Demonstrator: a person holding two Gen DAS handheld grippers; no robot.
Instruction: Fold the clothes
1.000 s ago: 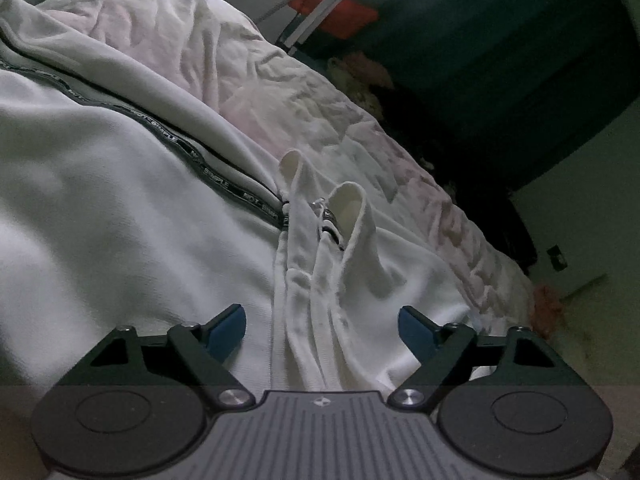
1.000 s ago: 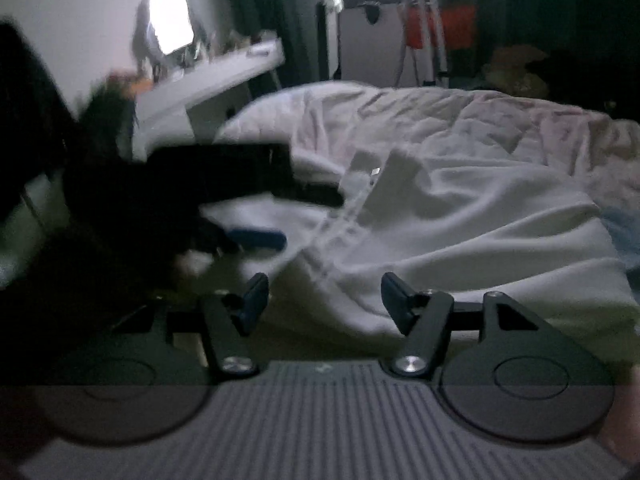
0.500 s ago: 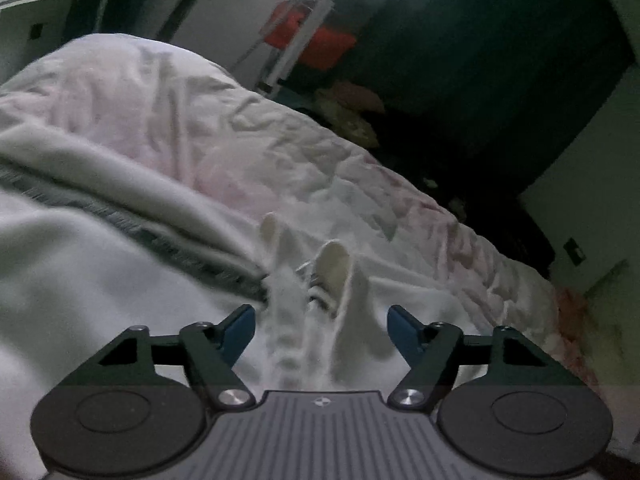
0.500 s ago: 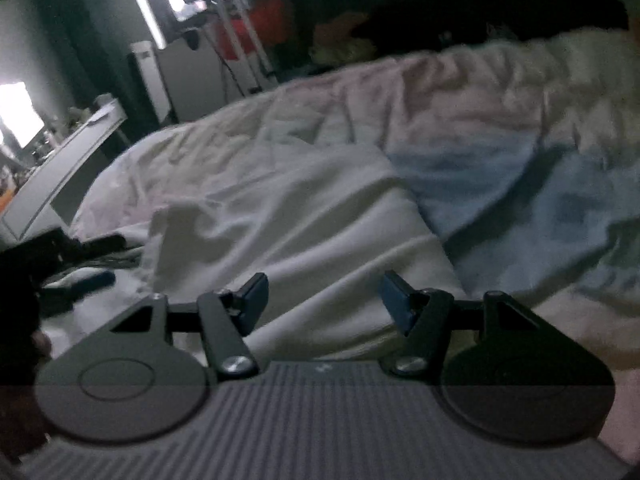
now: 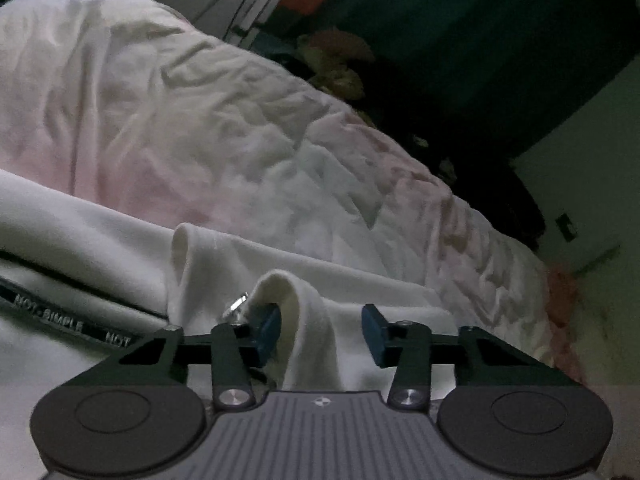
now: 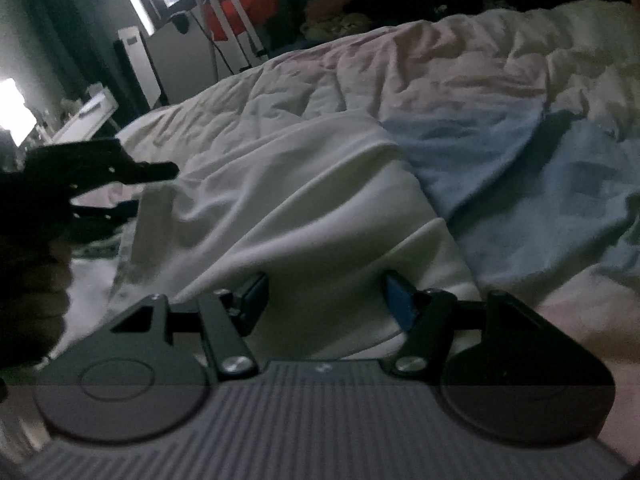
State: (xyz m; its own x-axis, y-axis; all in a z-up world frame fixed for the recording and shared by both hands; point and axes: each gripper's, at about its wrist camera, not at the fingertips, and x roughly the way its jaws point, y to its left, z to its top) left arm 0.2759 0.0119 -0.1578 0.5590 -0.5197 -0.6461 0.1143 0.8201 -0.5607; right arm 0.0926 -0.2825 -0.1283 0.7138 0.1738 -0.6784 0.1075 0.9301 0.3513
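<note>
The soft, limp white zip jacket [image 5: 100, 280] should be gripped at its collar [image 5: 296, 300]; left gripper [image 5: 320, 330] and right gripper [image 6: 326, 300] both stand apart.

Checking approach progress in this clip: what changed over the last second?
The left gripper advanced until the white garment's collar fold sits between its open jaws. The right gripper swung rightward and closed in on the garment's edge. Neither has gripped; the garment lies unmoved.
</note>
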